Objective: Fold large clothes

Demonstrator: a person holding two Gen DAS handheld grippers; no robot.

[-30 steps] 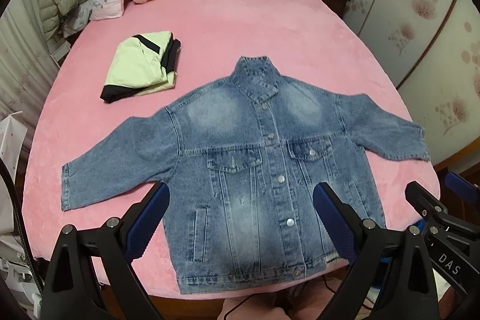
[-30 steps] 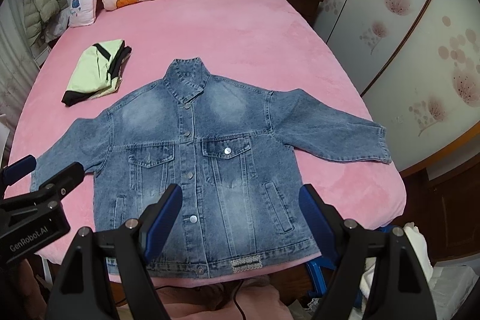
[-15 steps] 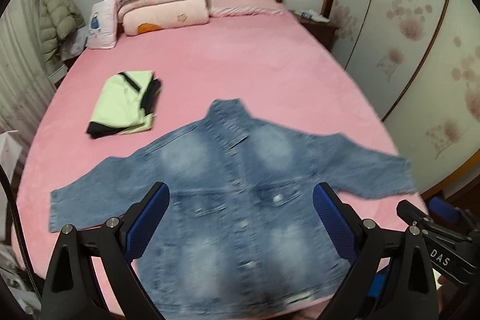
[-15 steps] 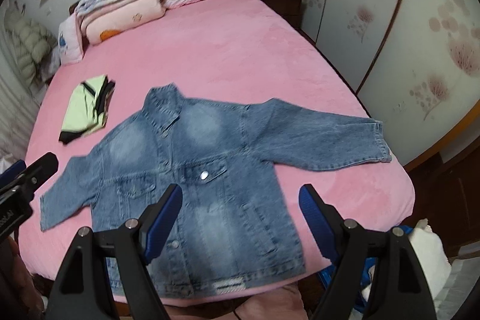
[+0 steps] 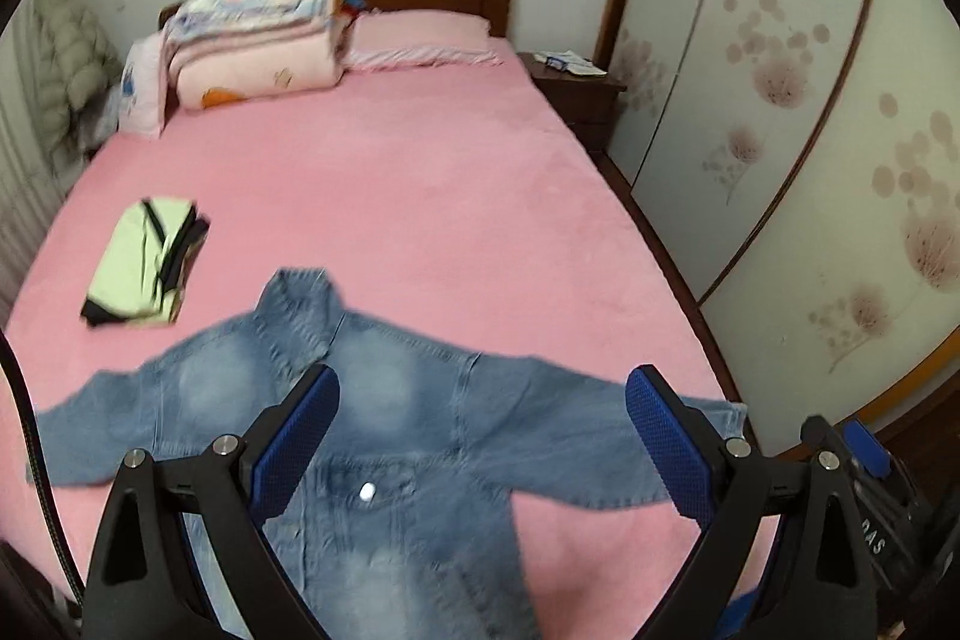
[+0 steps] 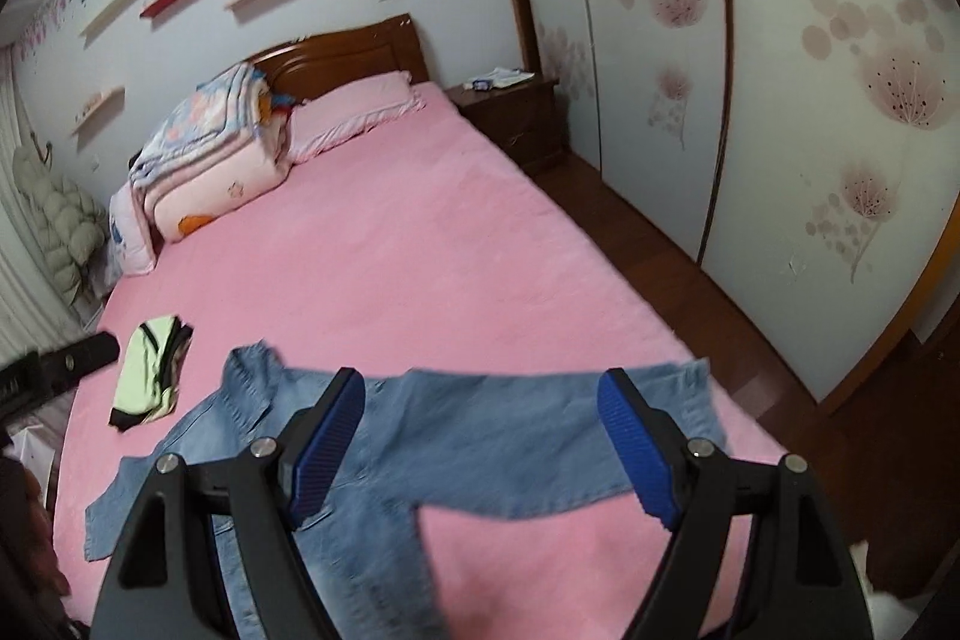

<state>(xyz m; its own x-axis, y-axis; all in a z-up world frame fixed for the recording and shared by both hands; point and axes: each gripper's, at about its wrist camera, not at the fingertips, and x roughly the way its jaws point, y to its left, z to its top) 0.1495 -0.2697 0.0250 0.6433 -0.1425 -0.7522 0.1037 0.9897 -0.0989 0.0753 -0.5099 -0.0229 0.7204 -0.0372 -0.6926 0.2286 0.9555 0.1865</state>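
A blue denim jacket [image 5: 420, 436] lies flat and face up on the pink bed [image 5: 420, 196], collar toward the headboard, both sleeves spread out. My left gripper [image 5: 480, 442] hovers open above the jacket's chest, holding nothing. In the right wrist view the same jacket [image 6: 480, 442] shows its right sleeve stretching to the bed's right edge. My right gripper [image 6: 480, 445] is open above that sleeve with nothing between its fingers. The right gripper's body also shows at the lower right of the left wrist view. Both views are motion-blurred.
A folded pale-green and black garment [image 5: 144, 268] lies on the bed left of the jacket. Stacked quilts [image 5: 258, 28] and a pillow [image 5: 420, 40] sit by the wooden headboard. A nightstand [image 5: 576, 88] and wardrobe doors [image 5: 780, 130] flank the bed's right side.
Both grippers have tilted up and moved forward, so the jacket has slid low in the views and the headboard wall shows. Both stay open; the jacket lies unmoved.
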